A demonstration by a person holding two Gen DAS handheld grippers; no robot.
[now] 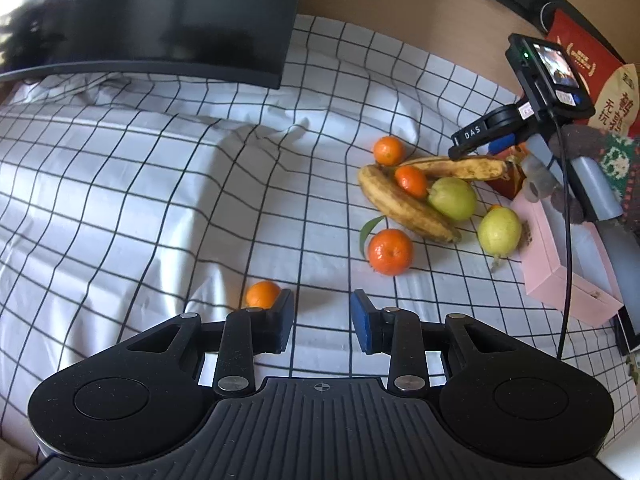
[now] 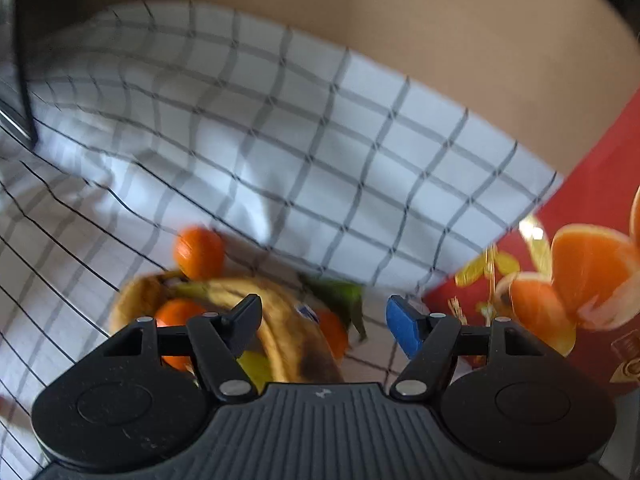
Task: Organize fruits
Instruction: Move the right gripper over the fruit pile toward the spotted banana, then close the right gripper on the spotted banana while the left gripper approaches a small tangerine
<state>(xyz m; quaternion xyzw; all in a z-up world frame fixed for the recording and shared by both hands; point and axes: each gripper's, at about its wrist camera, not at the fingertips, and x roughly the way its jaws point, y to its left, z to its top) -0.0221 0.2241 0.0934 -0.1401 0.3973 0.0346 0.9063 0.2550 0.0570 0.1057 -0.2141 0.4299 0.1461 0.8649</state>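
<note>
On a white checked cloth [image 1: 160, 200] lies a pile of fruit: two spotted bananas [image 1: 404, 204], two green pears [image 1: 454, 198], and several tangerines [image 1: 390, 251]. One tangerine [image 1: 262, 294] lies apart, just beyond my left gripper's left finger. My left gripper [image 1: 322, 322] is open and empty above the cloth. My right gripper [image 2: 324, 326] is open, hovering over a banana [image 2: 288, 332] with tangerines [image 2: 199, 252] beside it; the view is blurred. It also shows in the left wrist view [image 1: 464, 152] above the far banana.
A pink box [image 1: 560, 264] stands right of the fruit. A red printed box [image 2: 560, 280] with orange pictures is at the right. A dark monitor [image 1: 160, 20] overhangs the back left. A tan wall lies behind.
</note>
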